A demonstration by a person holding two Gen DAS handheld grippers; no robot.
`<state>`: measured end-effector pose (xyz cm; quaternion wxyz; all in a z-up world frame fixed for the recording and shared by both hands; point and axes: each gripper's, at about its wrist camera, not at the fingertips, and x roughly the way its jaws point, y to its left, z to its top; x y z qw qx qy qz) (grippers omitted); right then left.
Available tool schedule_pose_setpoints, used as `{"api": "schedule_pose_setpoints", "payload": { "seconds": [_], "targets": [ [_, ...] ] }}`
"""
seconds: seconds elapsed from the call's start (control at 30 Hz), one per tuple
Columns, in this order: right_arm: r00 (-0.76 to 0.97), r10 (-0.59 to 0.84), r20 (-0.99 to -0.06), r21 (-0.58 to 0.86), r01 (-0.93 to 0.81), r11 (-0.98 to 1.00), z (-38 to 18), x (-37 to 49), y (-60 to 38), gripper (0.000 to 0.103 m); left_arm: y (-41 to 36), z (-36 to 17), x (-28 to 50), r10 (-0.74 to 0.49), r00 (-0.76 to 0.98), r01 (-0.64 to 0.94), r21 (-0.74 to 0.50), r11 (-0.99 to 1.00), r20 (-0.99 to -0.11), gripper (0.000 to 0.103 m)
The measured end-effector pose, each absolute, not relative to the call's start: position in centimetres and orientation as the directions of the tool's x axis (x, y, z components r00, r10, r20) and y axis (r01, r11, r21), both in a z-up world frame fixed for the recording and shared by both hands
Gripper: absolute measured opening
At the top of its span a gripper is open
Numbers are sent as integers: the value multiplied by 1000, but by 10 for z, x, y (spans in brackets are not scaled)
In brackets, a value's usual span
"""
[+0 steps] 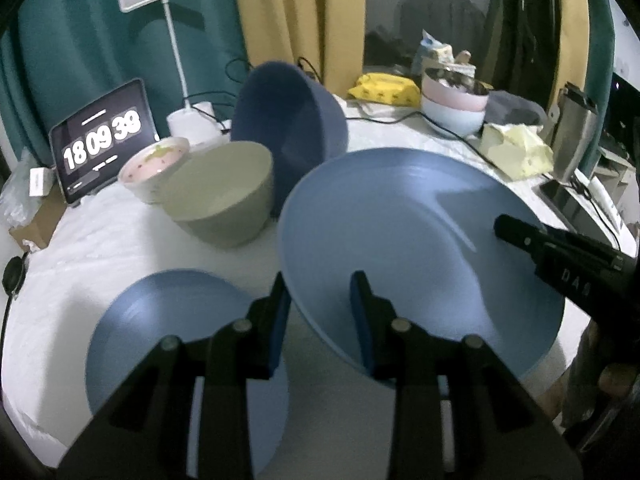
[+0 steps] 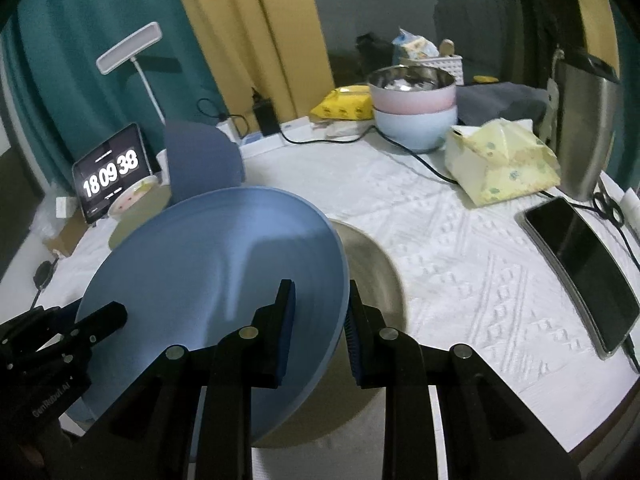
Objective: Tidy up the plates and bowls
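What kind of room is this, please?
Probably a home, a bedroom or living room: curtains hang behind a cloth-covered table with a desk lamp, a tablet clock, and household bowls and plates.

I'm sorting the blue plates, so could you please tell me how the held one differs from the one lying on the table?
The large blue plate is lifted and tilted, with the left tongs and right tongs each clamped on its rim; the smaller blue plate lies flat on the white tablecloth, untouched. The held one looks wider. Both are round and plain blue.
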<state>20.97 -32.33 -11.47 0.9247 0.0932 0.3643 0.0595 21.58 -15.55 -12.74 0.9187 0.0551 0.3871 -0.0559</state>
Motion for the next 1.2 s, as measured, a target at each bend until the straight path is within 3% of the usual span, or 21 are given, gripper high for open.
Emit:
{"api": "schedule_pose_setpoints", "payload": {
  "seconds": [0.63,0.9,1.2],
  "targets": [
    [700,158,-697,211,-11,978,-133,228,-355,26,-190,-157,243,-32,605,180,98,979,-796,35],
    [696,142,-704,188,-11,982,-134,229,-351,38,-182,-155,240,-16,614,168,110,980,-789,36],
    [721,117,-683,168,-2,986,-119,222,-342,38,-166,-145,232,-61,634,173,64,983,-771,46]
  ]
}}
